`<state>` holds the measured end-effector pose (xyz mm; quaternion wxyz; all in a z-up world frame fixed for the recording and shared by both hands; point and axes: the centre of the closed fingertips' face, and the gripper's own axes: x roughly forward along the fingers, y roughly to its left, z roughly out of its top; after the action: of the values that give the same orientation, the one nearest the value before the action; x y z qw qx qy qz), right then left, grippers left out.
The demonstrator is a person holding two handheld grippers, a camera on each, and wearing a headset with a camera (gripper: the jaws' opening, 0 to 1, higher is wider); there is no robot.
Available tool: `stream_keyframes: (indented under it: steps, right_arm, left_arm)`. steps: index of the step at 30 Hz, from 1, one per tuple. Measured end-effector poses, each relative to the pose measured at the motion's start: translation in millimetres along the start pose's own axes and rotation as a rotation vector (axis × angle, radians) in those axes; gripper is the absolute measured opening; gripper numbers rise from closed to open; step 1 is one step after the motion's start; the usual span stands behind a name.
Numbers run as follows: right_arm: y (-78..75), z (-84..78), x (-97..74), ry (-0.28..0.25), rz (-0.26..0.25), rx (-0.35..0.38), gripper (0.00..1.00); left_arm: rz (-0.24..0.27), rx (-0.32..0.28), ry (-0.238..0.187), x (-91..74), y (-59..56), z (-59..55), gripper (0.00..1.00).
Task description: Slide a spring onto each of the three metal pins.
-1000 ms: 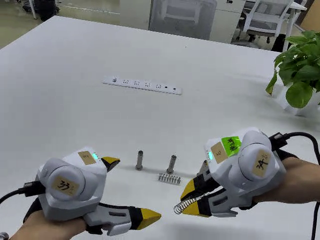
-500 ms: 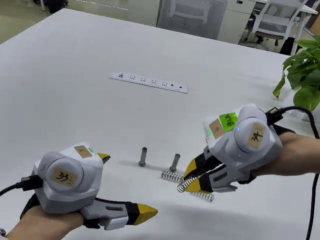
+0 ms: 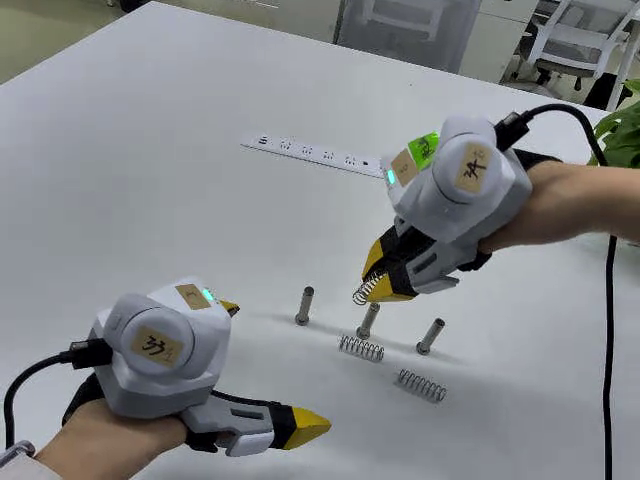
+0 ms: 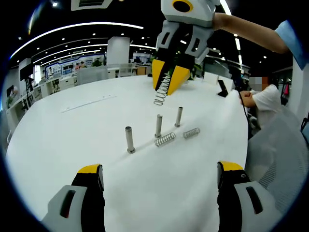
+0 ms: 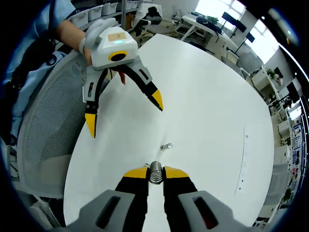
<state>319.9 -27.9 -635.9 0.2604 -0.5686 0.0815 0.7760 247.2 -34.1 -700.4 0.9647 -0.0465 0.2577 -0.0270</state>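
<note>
Up went the right gripper, its jaws pinching a spring, now just above the middle pin. The left gripper sits low with its jaws wide apart.

Your colours on the white table
Both your grippers are pale grey with black jaws tipped yellow: the right gripper wears a bright green sticker and tan labels, the left gripper tan labels and a green light; the held spring, loose springs and pins are silvery grey; far power strip white, cable black
</note>
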Motion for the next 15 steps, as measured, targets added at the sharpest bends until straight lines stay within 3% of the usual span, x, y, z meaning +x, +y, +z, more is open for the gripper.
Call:
stream_keyframes:
  steps: [10, 15]
  right_arm:
    - [-18.3, 15.2, 12.8, 0.074, 0.041, -0.089, 0.12]
    - [-24.1, 21.1, 18.2, 0.086, 0.056, -0.088, 0.12]
  left_arm:
    - [-0.002, -0.005, 0.004, -0.1, 0.1, -2.3, 1.00]
    - [-0.003, -0.005, 0.005, 0.9, -0.6, -2.5, 1.00]
